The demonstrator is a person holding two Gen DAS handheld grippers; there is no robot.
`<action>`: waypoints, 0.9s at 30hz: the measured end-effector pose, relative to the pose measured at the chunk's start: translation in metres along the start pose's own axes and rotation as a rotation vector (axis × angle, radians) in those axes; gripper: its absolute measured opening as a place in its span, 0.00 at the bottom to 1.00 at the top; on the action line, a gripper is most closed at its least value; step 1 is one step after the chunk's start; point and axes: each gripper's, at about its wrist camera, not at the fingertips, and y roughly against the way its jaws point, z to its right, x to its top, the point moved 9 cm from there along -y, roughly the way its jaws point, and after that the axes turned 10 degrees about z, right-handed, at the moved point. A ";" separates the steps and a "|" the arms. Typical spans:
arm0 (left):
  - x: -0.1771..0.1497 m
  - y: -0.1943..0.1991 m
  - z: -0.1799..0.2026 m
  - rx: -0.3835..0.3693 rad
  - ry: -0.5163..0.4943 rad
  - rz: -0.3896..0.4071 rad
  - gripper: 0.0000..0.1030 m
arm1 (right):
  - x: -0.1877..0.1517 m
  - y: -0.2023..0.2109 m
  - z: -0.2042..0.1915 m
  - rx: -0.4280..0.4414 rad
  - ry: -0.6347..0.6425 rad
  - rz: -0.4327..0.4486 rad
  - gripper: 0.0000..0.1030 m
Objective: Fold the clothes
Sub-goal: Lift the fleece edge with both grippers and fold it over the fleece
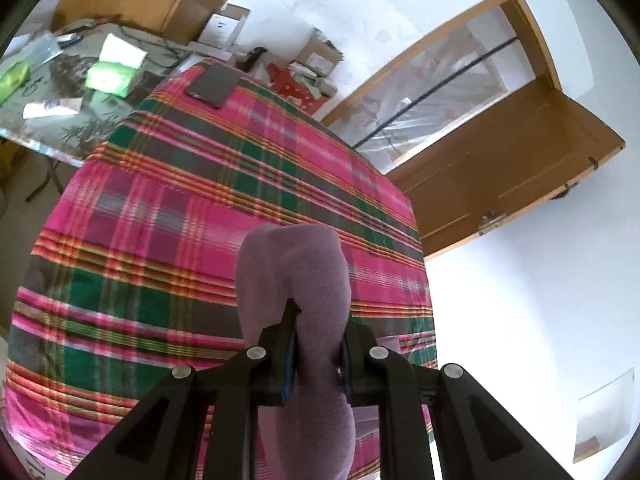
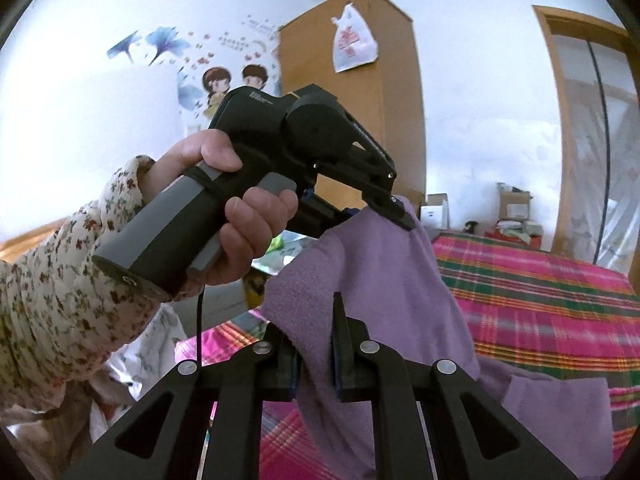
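While pinched by both grippers, purple garment (image 2: 384, 264) hanging

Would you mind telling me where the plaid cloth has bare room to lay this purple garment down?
The plaid cloth is bare between the garment and the phone at its far end. The side table beyond is crowded.

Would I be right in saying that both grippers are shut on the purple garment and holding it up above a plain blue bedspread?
Not quite: the bedspread is pink and green plaid, as the left wrist view shows. Both the left gripper and right gripper do grip the purple garment.
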 end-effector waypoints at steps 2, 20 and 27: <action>-0.001 -0.002 0.012 -0.005 -0.015 -0.001 0.17 | 0.002 0.006 0.007 -0.012 -0.011 0.008 0.11; -0.033 -0.045 0.096 -0.038 -0.113 -0.076 0.17 | 0.011 0.062 0.072 -0.120 -0.121 0.068 0.12; -0.048 -0.068 0.123 -0.025 -0.161 -0.124 0.17 | 0.009 0.082 0.097 -0.160 -0.170 0.080 0.11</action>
